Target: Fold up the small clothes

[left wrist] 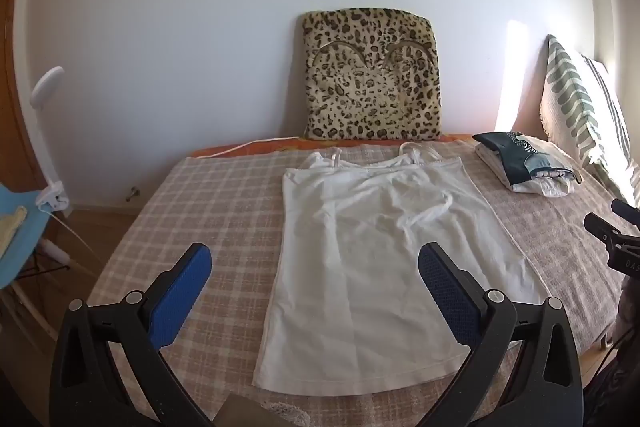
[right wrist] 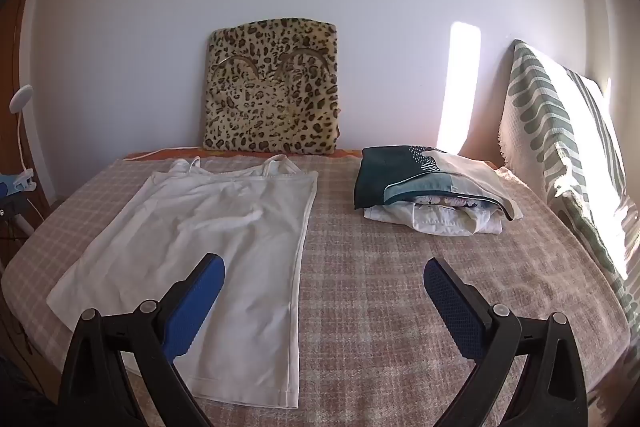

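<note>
Bed surface (right wrist: 400, 307): open checked cover on both sides of the flat white top (left wrist: 372, 247). The left strip runs unobstructed to the bed's left edge. The right strip is clear in the near half; a stack of folded clothes (right wrist: 428, 195) occupies the far right corner, apart from the top. Far edge: leopard cushion (left wrist: 370, 75) stands against the wall, just behind the straps. Right edge: striped pillow (right wrist: 560, 147) leans upright, closing that side. Off the left edge: clip lamp (left wrist: 50, 131).
</note>
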